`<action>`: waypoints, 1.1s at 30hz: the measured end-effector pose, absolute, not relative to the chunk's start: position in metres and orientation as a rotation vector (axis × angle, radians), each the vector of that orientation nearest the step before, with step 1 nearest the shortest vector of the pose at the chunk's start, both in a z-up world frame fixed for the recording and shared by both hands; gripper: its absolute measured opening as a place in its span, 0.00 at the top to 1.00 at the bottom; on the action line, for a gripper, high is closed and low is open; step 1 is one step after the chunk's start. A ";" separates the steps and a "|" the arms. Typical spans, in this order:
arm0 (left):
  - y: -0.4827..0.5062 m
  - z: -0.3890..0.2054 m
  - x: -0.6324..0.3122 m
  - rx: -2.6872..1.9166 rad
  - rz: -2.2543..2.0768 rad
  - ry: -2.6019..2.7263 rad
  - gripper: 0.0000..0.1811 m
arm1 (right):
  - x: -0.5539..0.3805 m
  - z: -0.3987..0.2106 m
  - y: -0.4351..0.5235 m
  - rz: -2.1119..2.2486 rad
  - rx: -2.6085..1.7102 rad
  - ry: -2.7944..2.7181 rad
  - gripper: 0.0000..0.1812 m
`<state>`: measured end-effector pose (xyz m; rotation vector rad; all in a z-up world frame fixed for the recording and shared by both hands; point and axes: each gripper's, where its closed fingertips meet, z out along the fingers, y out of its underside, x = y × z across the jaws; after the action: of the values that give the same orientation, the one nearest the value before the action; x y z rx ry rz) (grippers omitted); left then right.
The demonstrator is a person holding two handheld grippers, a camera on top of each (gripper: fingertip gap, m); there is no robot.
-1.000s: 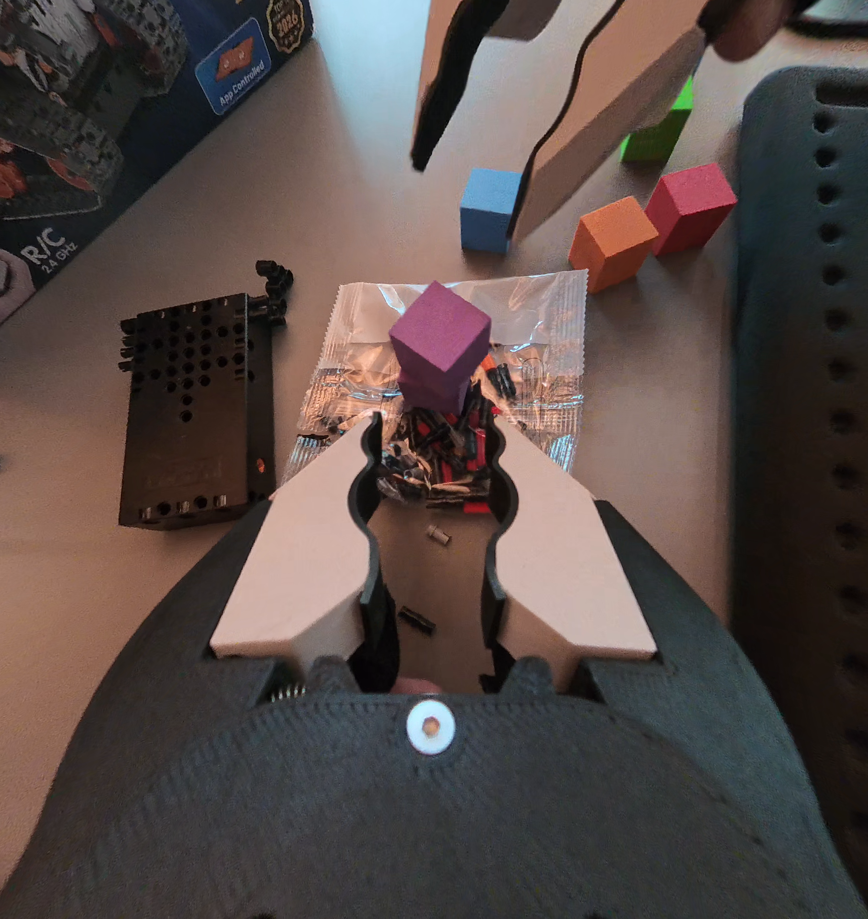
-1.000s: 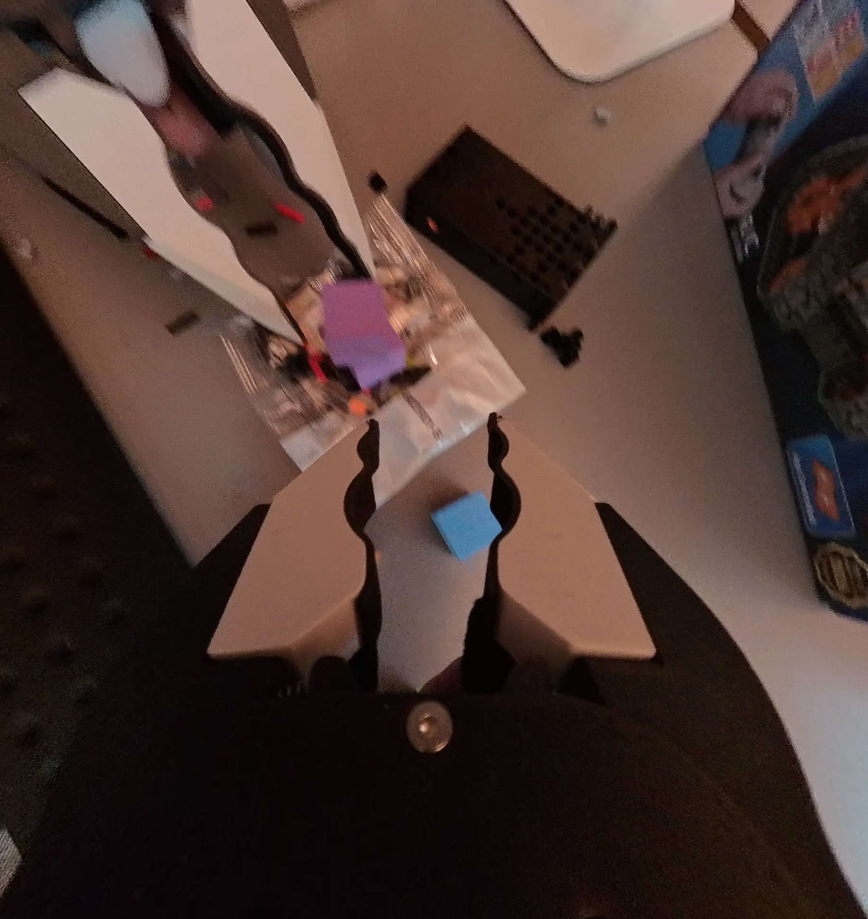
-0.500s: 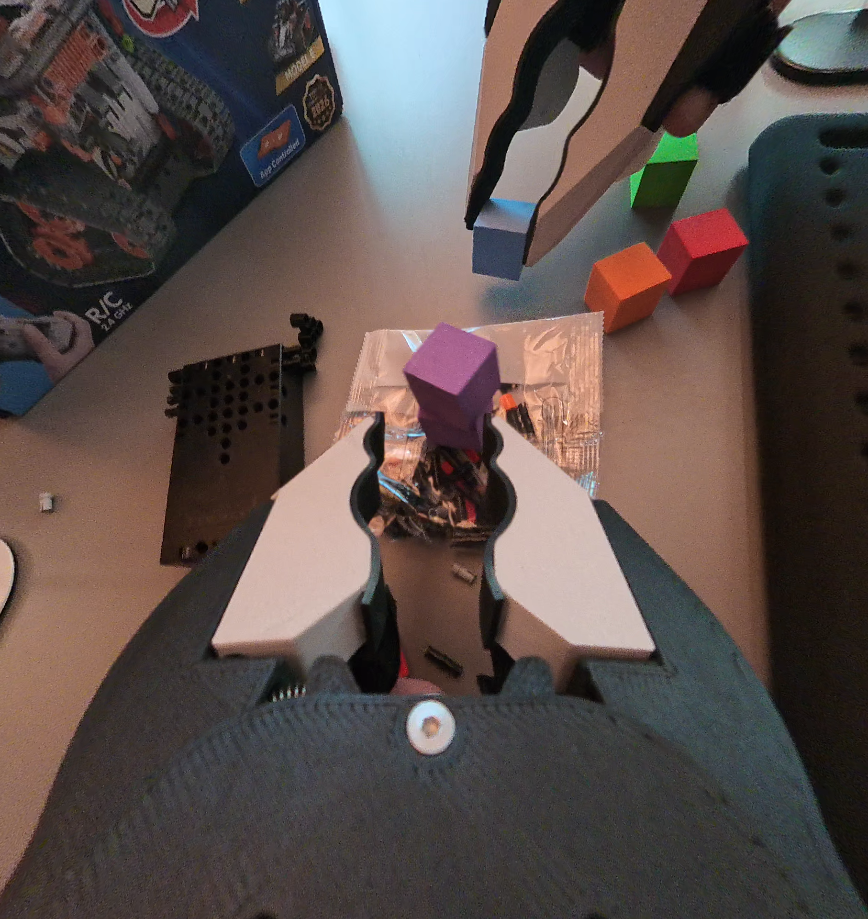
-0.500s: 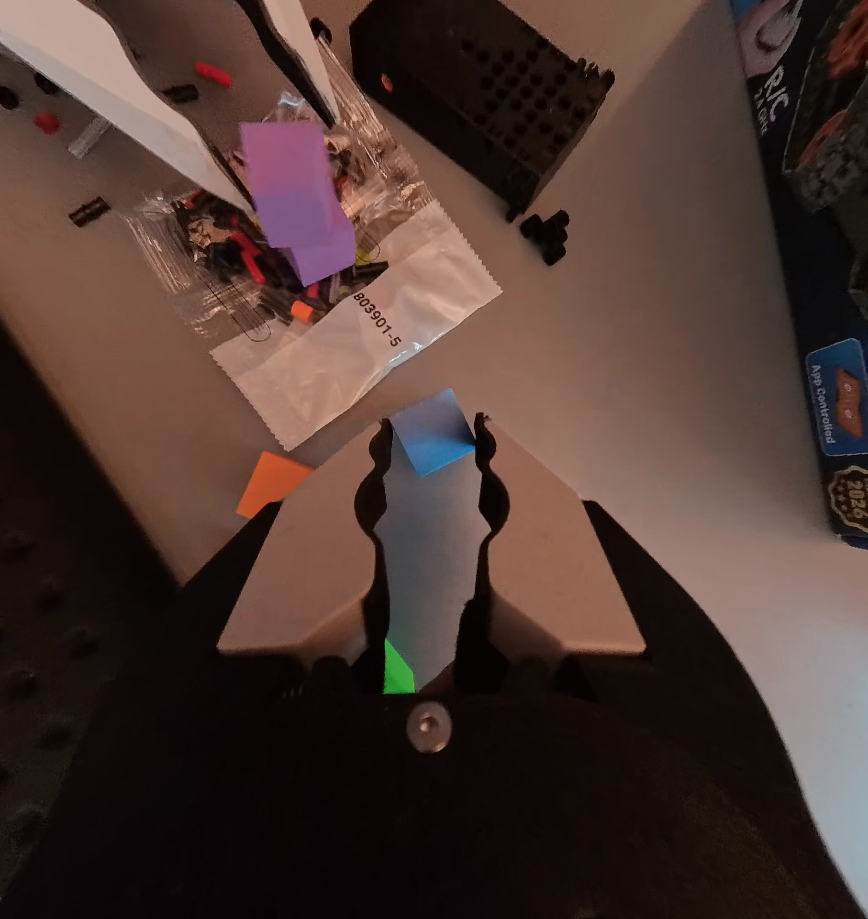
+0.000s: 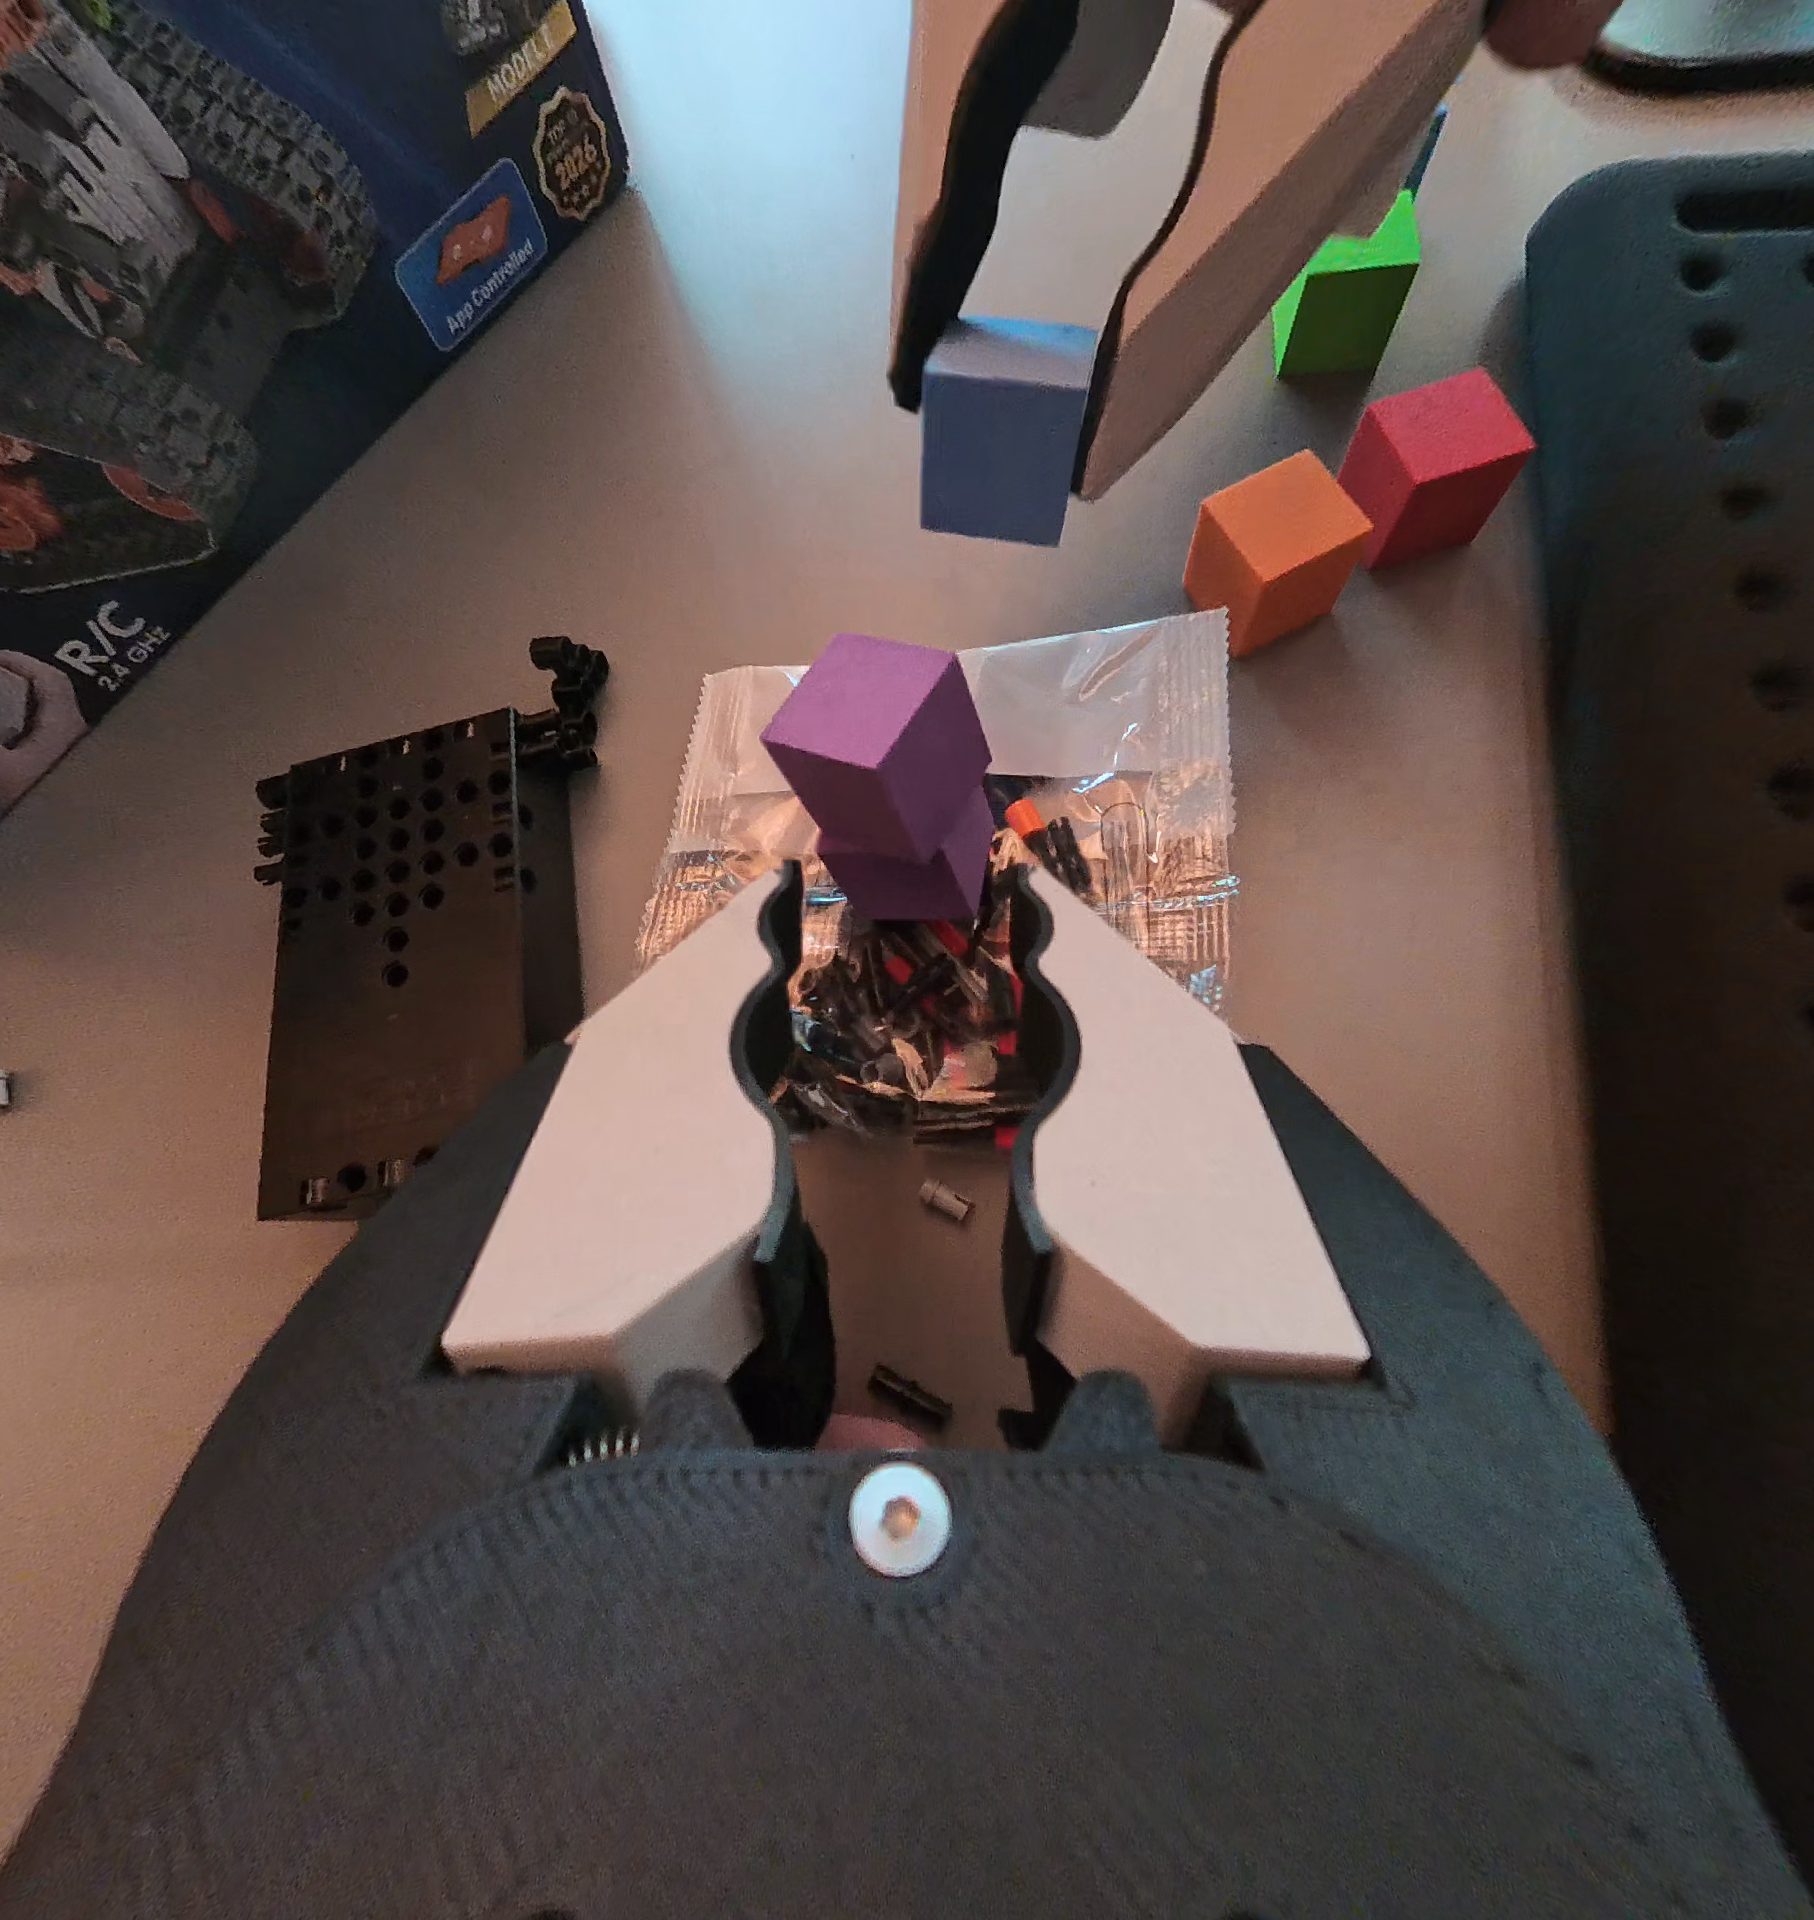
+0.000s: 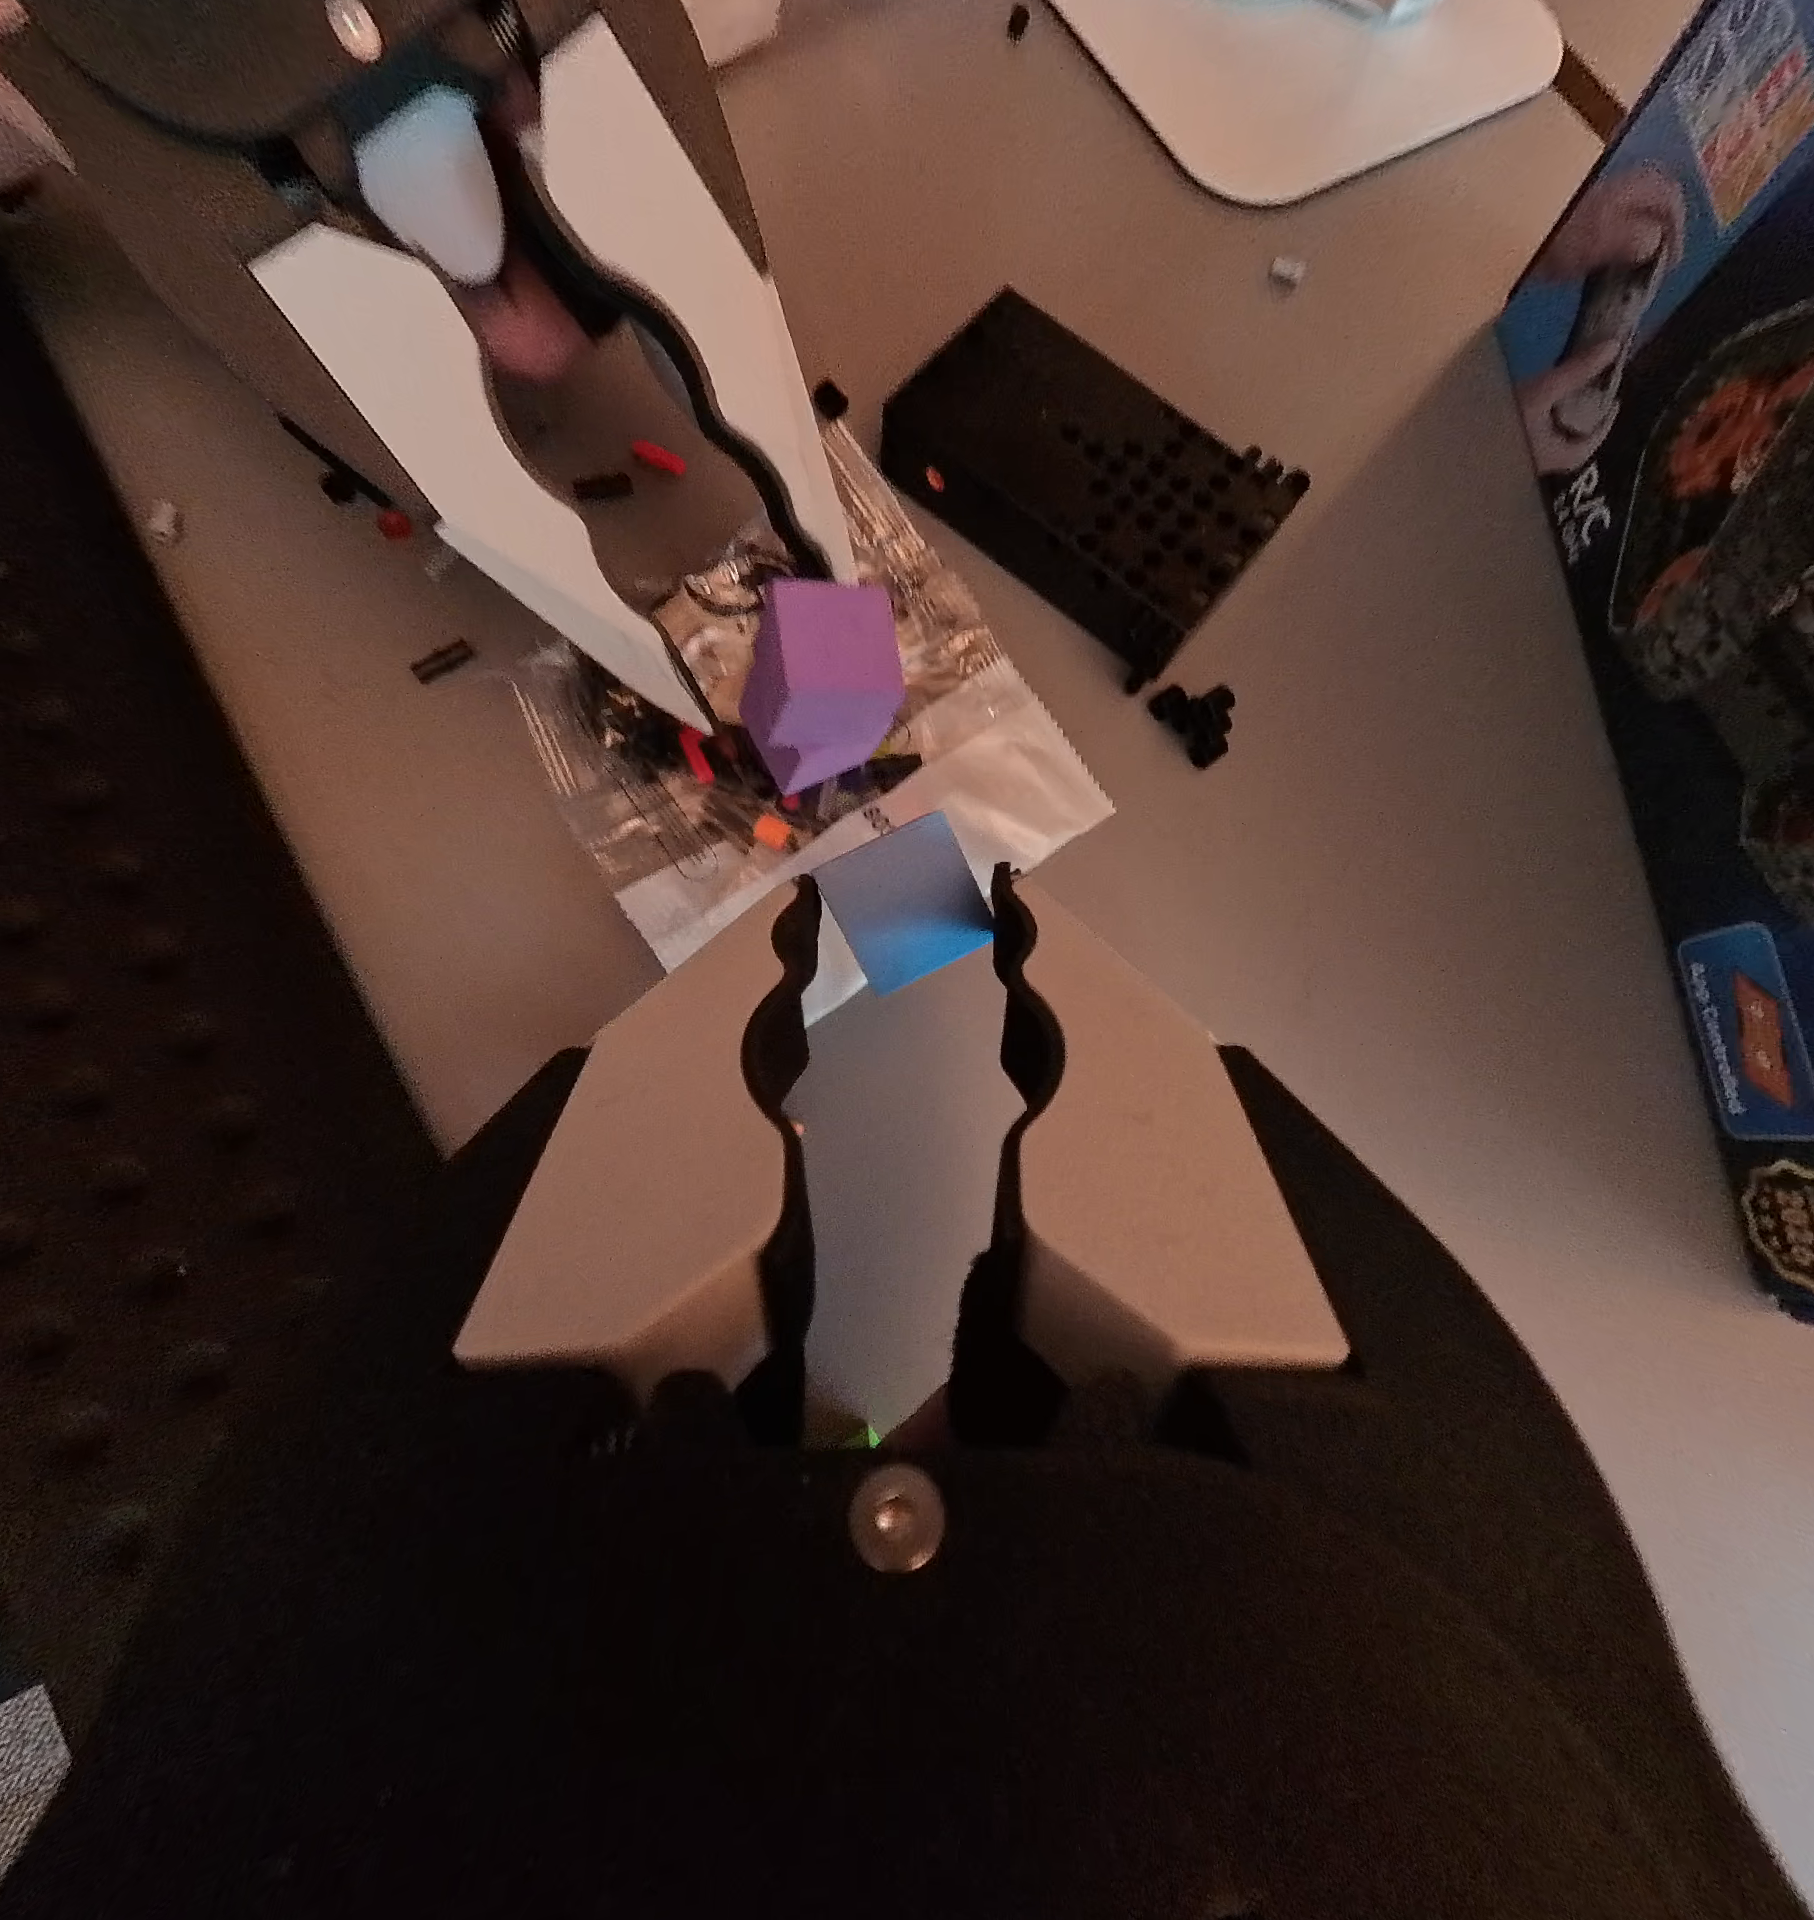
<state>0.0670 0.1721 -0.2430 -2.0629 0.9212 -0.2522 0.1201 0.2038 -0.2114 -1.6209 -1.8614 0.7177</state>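
Note:
Two purple cubes (image 5: 877,738) stand stacked, the upper one twisted, on a clear plastic bag of small parts (image 5: 1100,727). My left gripper (image 5: 905,888) is open, its tips at either side of the lower purple cube and apart from it. My right gripper (image 6: 903,878) is shut on a blue cube (image 6: 903,904) and holds it in the air. In the left wrist view the blue cube (image 5: 996,447) hangs above the table just beyond the bag. The purple stack (image 6: 820,675) lies just ahead of the blue cube in the right wrist view.
An orange cube (image 5: 1272,551), a red cube (image 5: 1433,468) and a green cube (image 5: 1344,301) stand at the right. A black perforated block (image 5: 404,935) lies left of the bag. A blue toy box (image 5: 155,260) is far left, a dark perforated mat (image 5: 1713,727) far right. Small loose parts (image 5: 944,1200) lie under my left gripper. The grippers' ends are close to 8 cm from one another. The black perforated block (image 5: 404,935) is about 9 cm from my left fingertips and 15 cm from my right. It turns up in the right wrist view (image 6: 1091,461) as well.
My right gripper has shut on the blue cube, lifted it off the table and brought it toward the purple stack. My left gripper stays open by the stack.

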 end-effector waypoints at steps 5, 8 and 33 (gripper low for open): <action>0.168 -0.245 0.065 -2.078 -0.248 0.940 0.79 | 0.103 -0.184 0.188 0.810 -1.543 -1.845 0.82; 0.166 -0.242 0.063 -2.074 -0.270 0.925 0.79 | 0.091 -0.179 0.184 0.802 -1.522 -1.858 0.82; 0.167 -0.253 0.065 -2.099 -0.223 0.948 0.83 | 0.067 -0.202 0.178 0.751 -1.601 -2.002 0.83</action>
<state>0.0645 0.1669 -0.2533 -2.0986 0.9478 -0.2228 0.0671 0.1775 -0.2025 -1.6005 -2.0016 0.7508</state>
